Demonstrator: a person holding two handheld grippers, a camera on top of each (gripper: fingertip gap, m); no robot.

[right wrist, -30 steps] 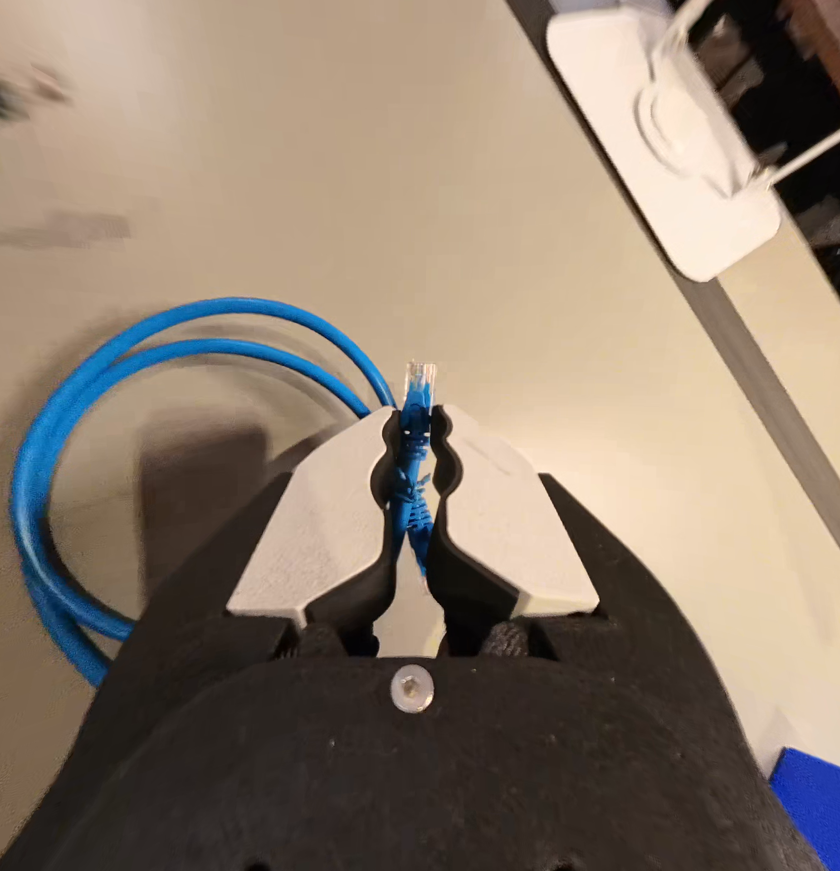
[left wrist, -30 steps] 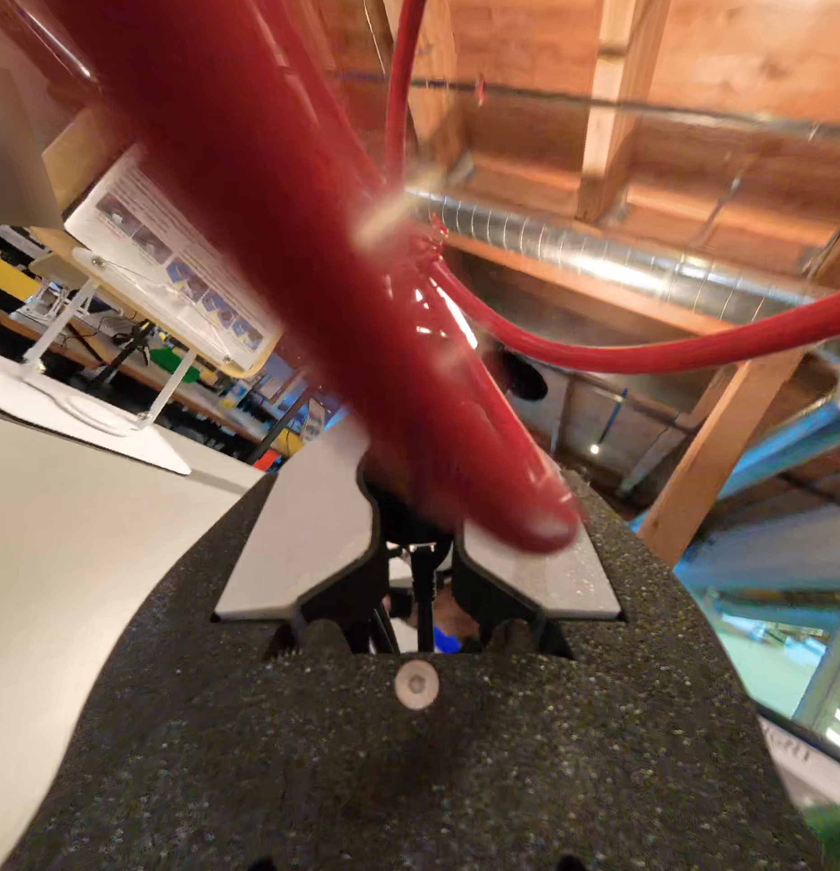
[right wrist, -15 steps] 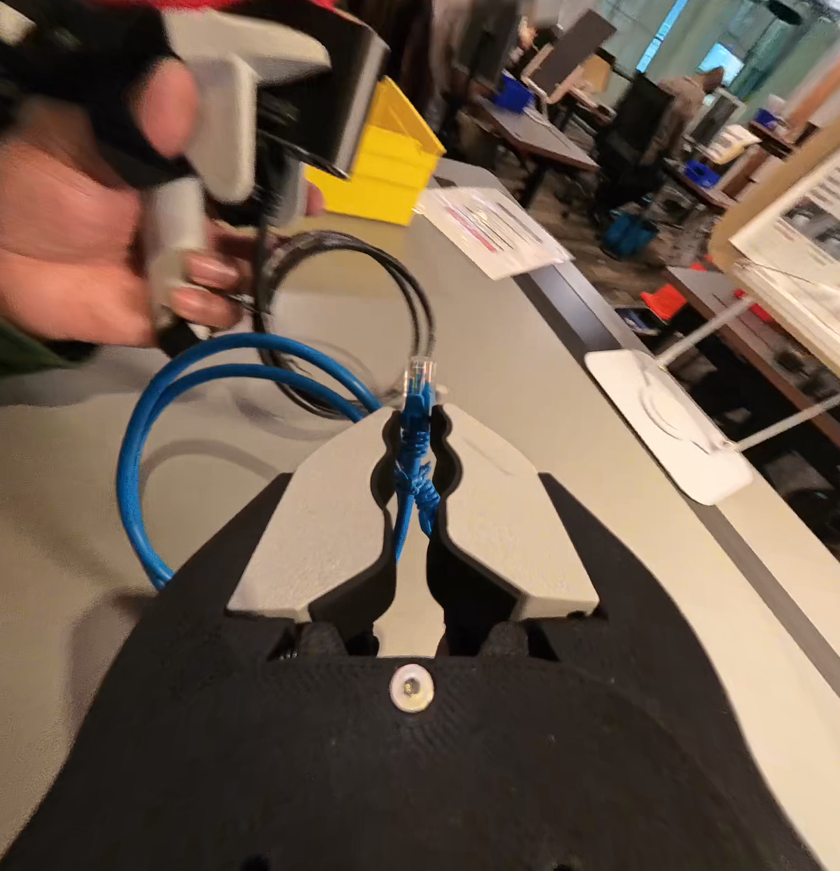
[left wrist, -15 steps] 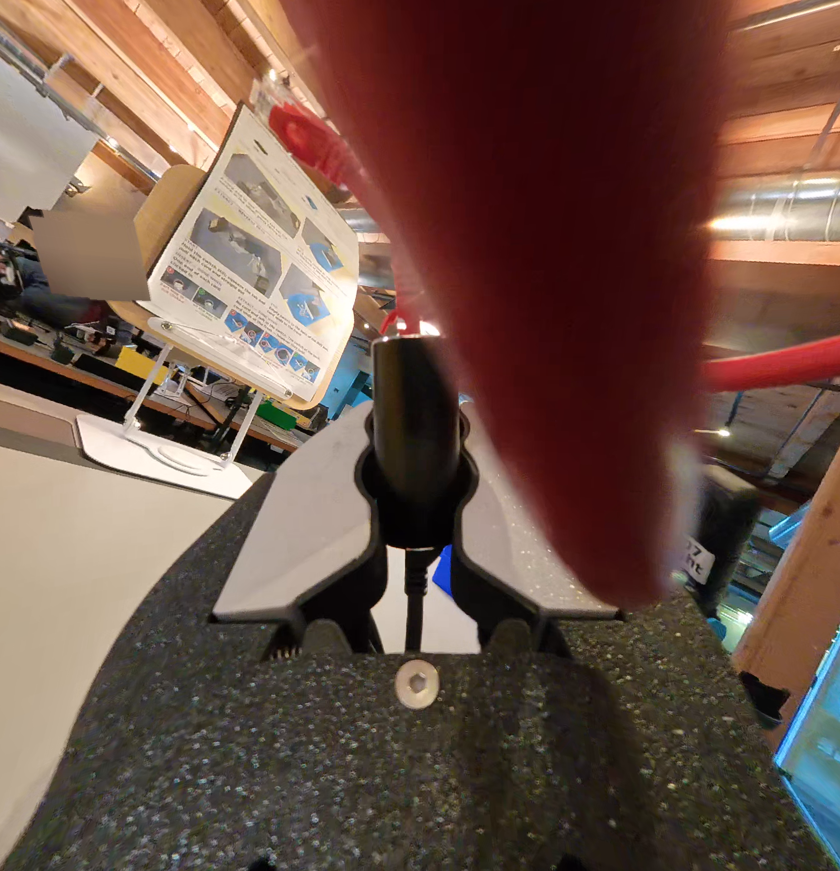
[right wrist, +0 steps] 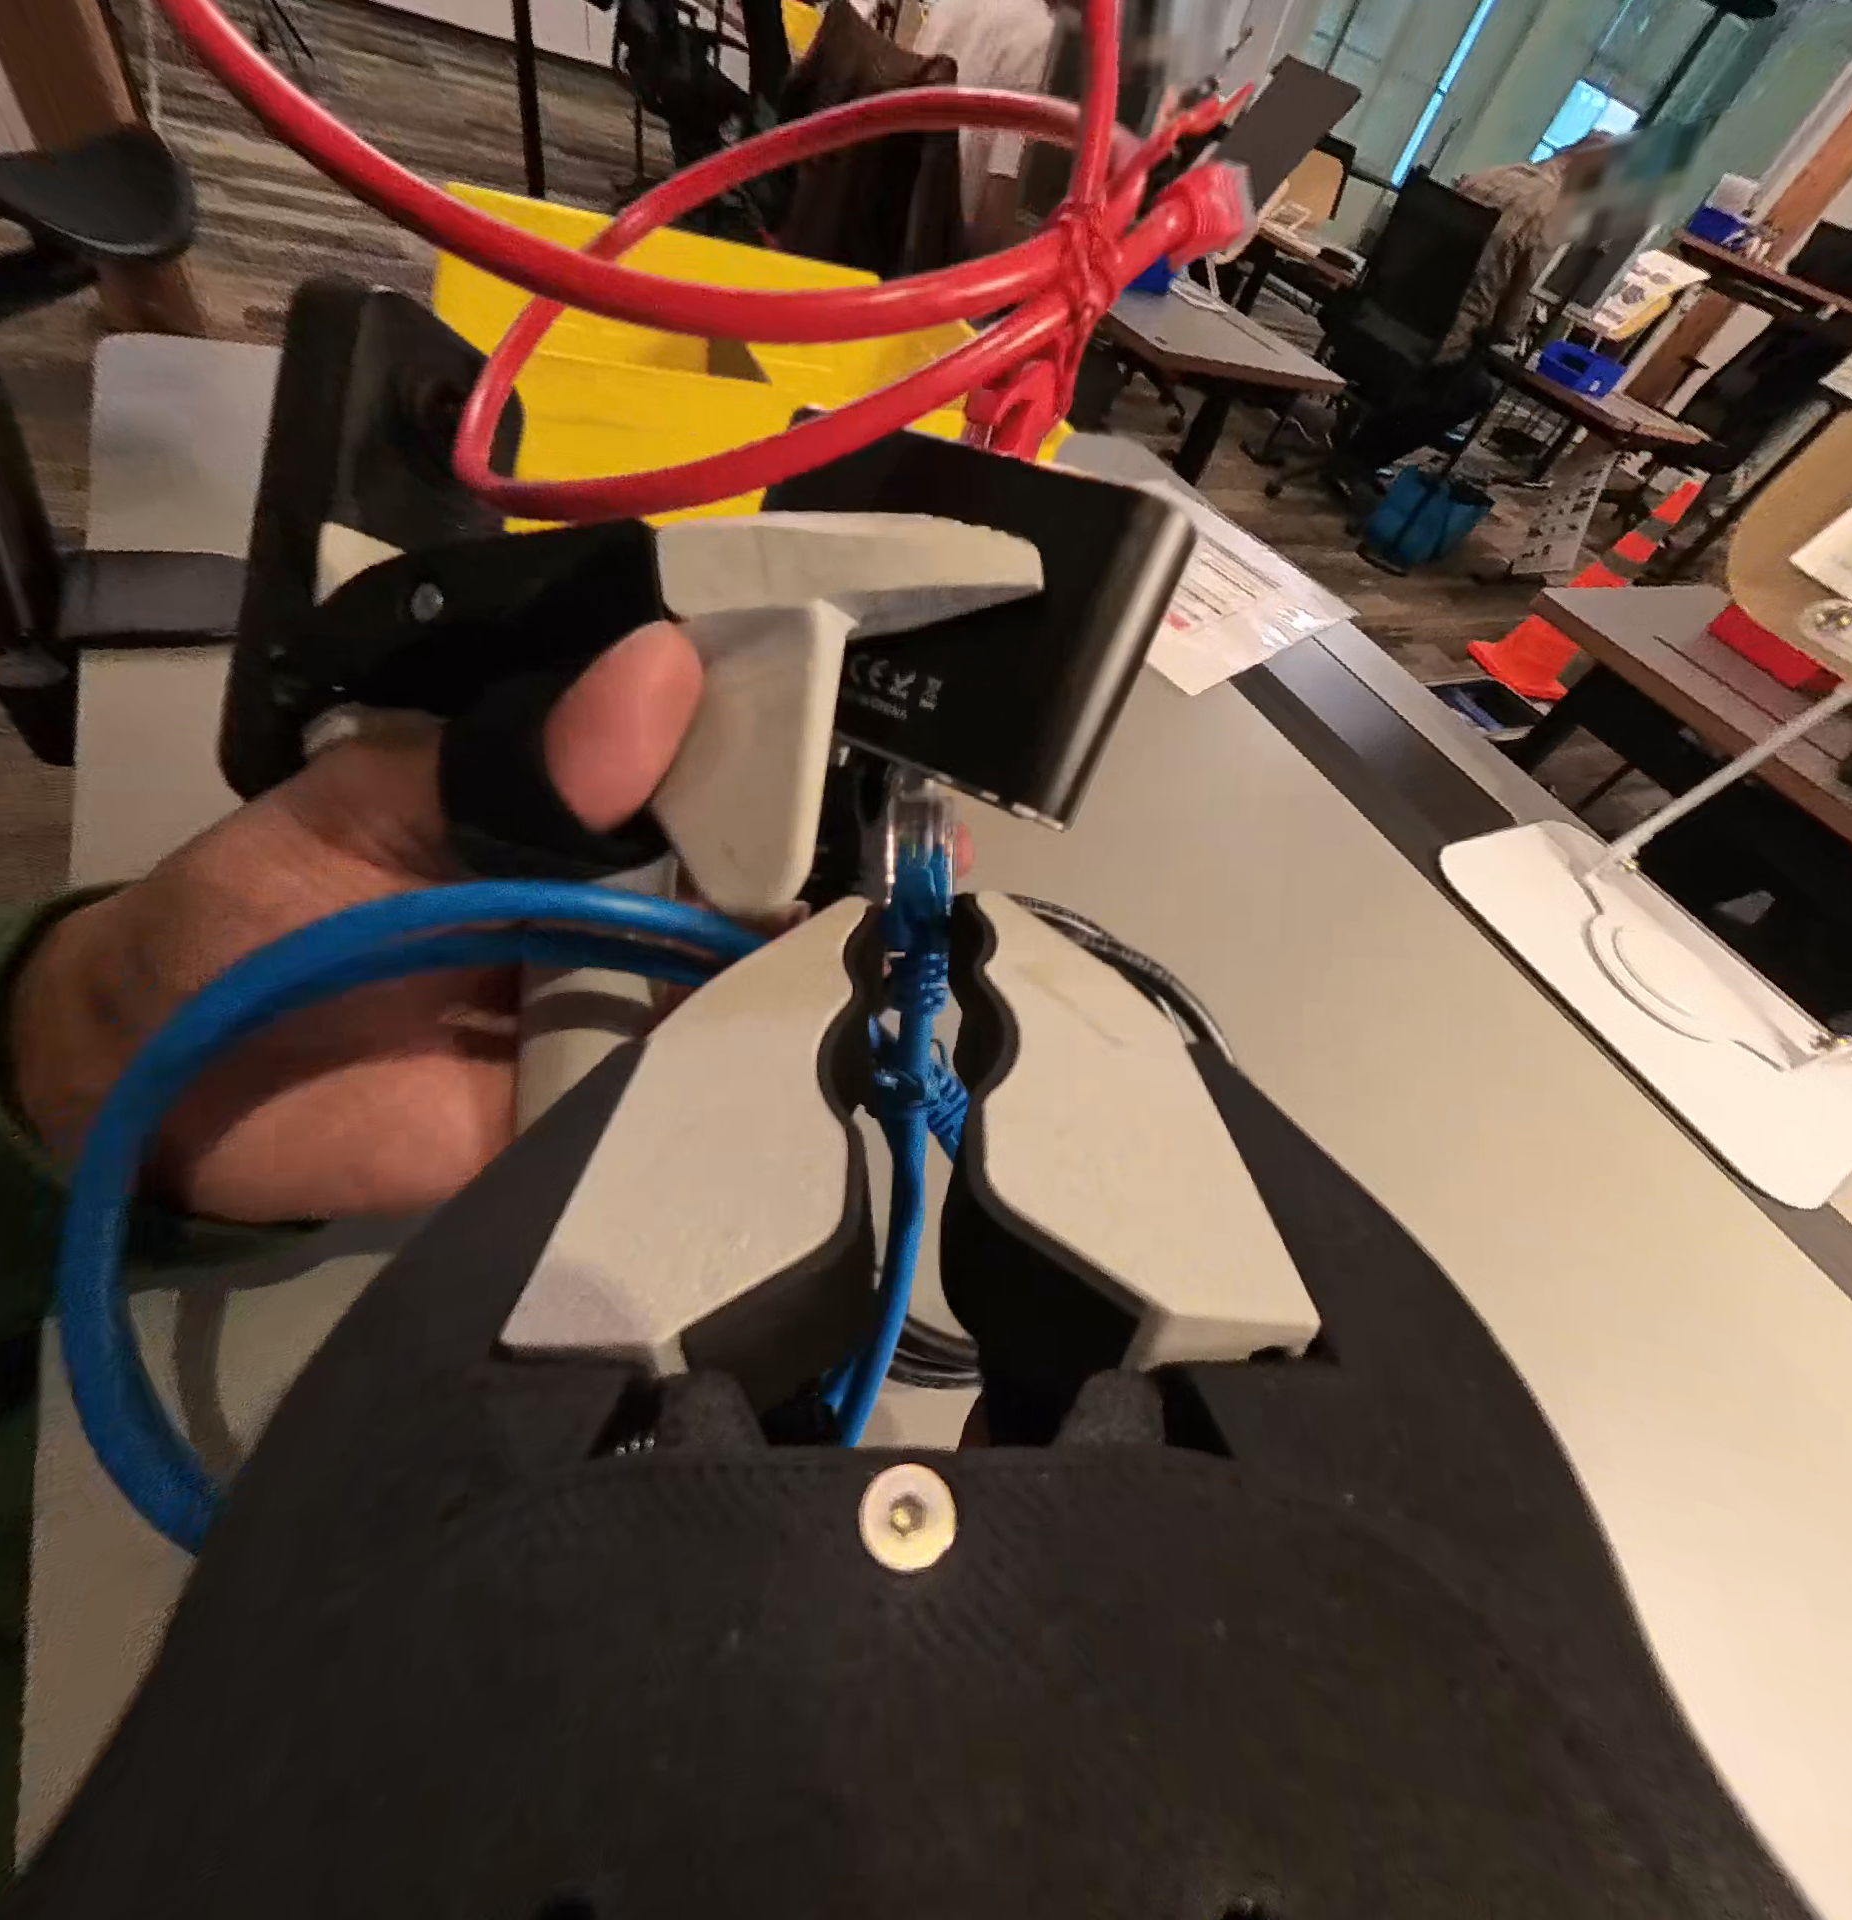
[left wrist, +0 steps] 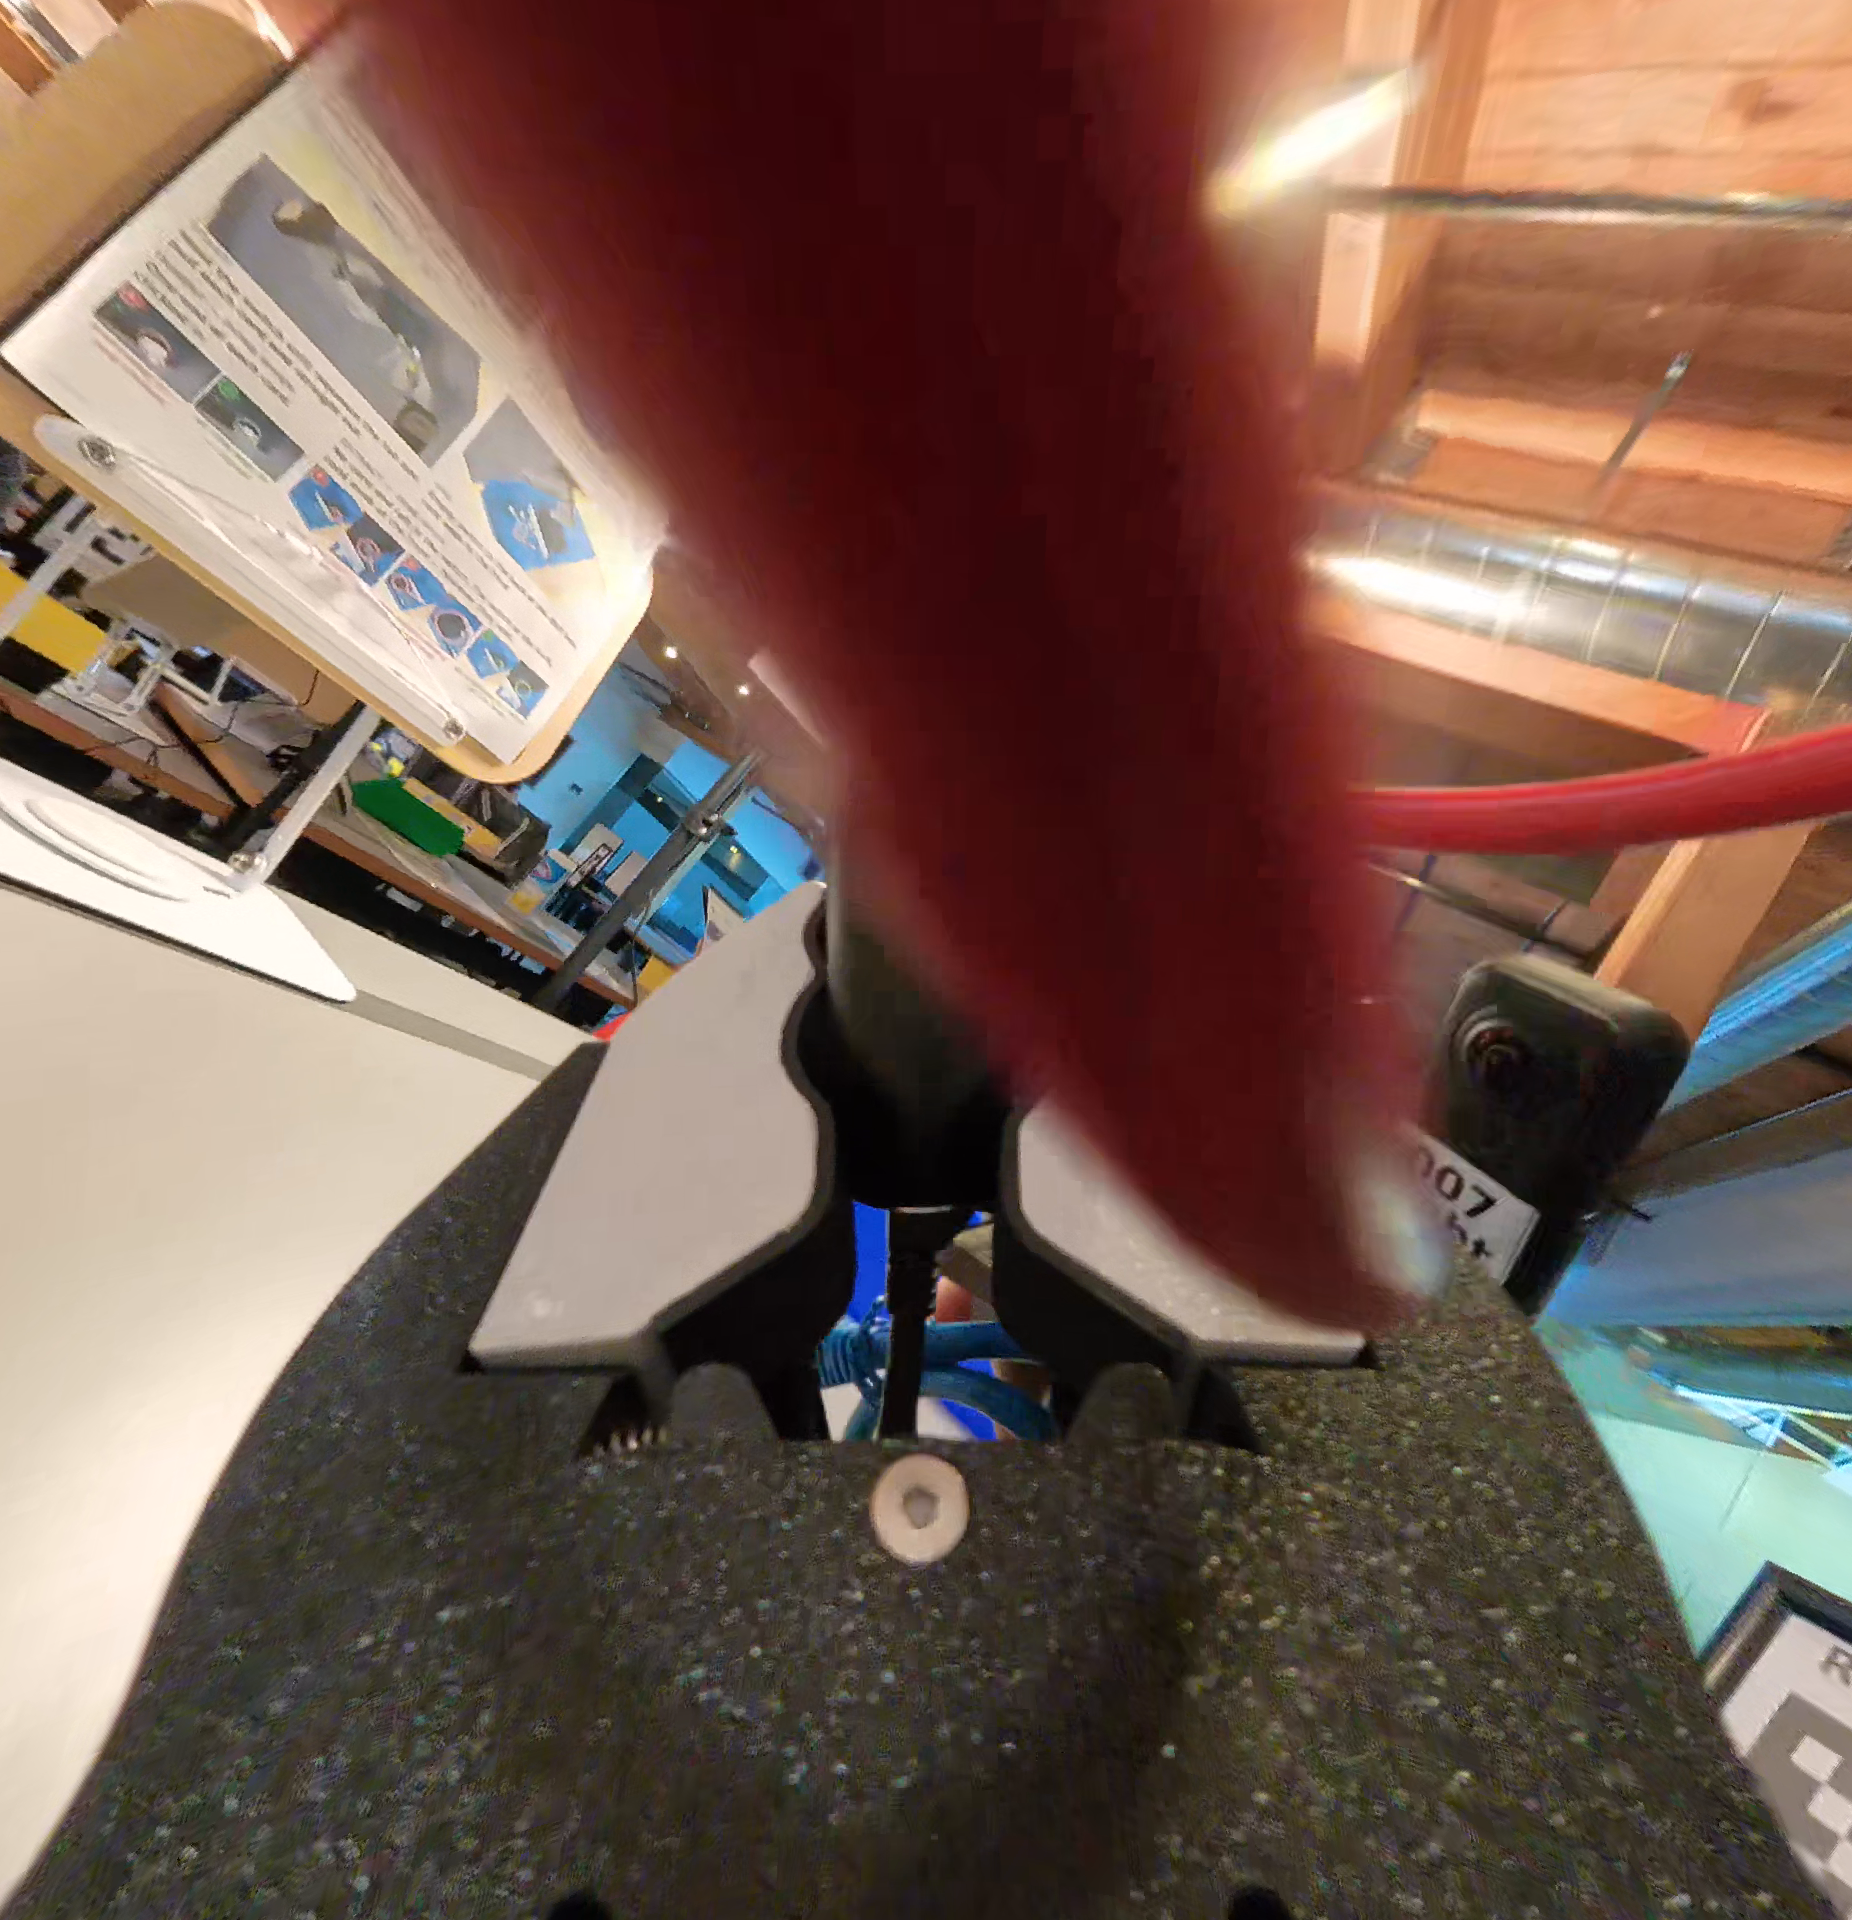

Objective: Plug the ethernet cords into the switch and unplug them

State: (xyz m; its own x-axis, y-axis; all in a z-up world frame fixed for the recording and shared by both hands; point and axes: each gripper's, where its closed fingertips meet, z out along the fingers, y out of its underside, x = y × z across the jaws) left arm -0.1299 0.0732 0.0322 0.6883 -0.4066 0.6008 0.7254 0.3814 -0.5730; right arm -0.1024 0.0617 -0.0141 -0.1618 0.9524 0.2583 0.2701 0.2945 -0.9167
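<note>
Our left claw is clamped on the black switch, lifted off the counter. A red cord is already in (it seems). Our right claw pinches the blue cord — plug at twelve o'clock, just under a port, not seated. Unplugging remains.

Print on switch, unquoted

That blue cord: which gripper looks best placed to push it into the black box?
Probably the right gripper. It is shut on the blue cord, whose clear plug sits just under the black box. The left gripper is occupied holding that box up.
</note>
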